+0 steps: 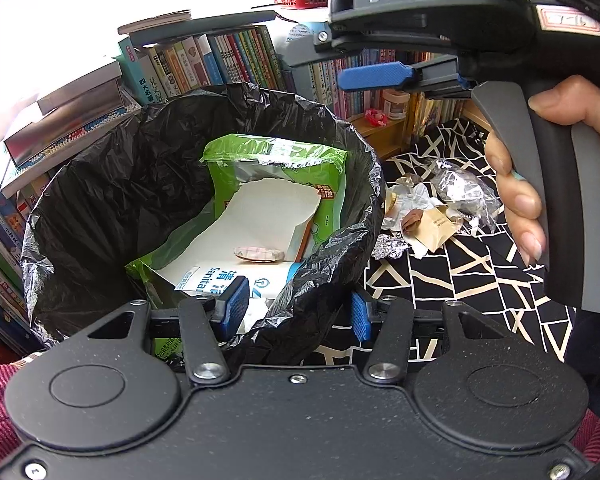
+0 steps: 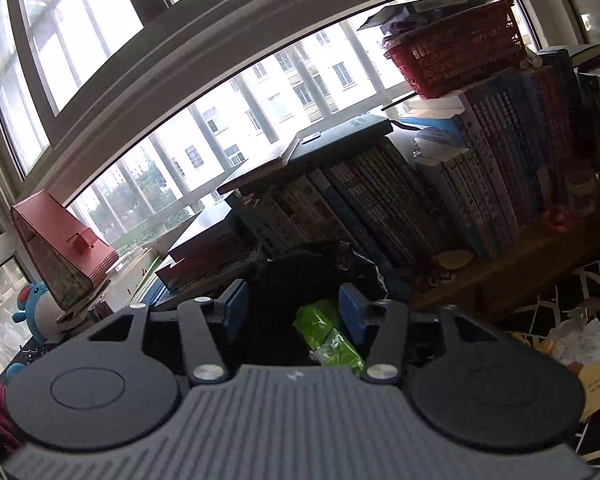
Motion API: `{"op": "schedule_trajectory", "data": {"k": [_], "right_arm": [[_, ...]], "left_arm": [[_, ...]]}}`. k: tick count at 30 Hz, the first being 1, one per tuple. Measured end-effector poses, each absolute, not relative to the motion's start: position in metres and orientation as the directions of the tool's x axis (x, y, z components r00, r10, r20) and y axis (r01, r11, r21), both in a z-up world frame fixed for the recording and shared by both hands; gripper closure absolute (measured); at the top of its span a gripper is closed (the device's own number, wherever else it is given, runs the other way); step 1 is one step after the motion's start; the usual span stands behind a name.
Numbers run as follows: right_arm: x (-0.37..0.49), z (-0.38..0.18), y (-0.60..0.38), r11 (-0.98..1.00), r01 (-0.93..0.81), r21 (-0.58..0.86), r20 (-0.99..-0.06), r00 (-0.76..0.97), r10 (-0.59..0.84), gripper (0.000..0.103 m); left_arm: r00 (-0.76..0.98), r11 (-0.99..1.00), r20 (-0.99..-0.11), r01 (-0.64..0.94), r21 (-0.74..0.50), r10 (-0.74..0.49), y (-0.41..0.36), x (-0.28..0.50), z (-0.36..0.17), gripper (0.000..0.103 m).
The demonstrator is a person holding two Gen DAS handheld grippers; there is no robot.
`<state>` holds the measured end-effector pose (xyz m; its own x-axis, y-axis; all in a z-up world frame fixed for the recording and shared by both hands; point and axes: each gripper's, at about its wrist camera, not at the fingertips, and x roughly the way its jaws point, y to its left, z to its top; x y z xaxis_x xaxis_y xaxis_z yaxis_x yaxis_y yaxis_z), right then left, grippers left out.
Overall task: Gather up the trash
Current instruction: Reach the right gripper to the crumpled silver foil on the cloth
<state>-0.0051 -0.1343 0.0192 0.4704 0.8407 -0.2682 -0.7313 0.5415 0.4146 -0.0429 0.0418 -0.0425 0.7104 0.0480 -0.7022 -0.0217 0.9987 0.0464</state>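
1. pinching the crinkled rim of the black bin liner (image 1: 204, 168), the left gripper (image 1: 298, 306) is seen with ribbed blue pads.
2. the right gripper (image 2: 294, 306) is spread, nothing pressed between its pads, above a green wrapper (image 2: 328, 336).
3. a white pack reading "sanitar" (image 1: 236, 280) lies inside the liner.
4. crumpled foil and paper trash (image 1: 432, 208) is left beside the bin on a black patterned cloth (image 1: 460, 280).

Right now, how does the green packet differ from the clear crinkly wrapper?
The green packet sits inside the black bin bag; the clear wrapper lies outside it on the patterned cloth. The green packet is opaque and printed; the clear wrapper is see-through and crumpled. Both look like discarded packaging.
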Motion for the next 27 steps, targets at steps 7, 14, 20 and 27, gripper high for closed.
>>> {"op": "schedule_trajectory", "data": {"k": [7,14,20,27], "right_arm": [[0.013,0.008,-0.145,0.662,-0.63,0.408,-0.314,0.584,0.749,0.027],[0.036,-0.01,-0.157,0.775,-0.494,0.394,-0.387,0.675,0.627,0.019],[0.062,-0.041,-0.166,0.861,-0.355,0.363,-0.497,0.708,0.502,0.018],[0.082,-0.076,-0.165,0.922,-0.27,0.277,-0.596,0.705,0.386,0.016]], "left_arm": [[0.71,0.999,-0.702,-0.021,0.047,0.048,0.042,-0.043,-0.043,0.054],[0.71,0.999,-0.702,-0.022,0.047,0.048,0.042,-0.043,-0.043,0.054],[0.711,0.999,-0.702,-0.021,0.048,0.049,0.042,-0.043,-0.043,0.053],[0.709,0.999,-0.703,-0.021,0.046,0.047,0.043,-0.042,-0.042,0.053]]}}
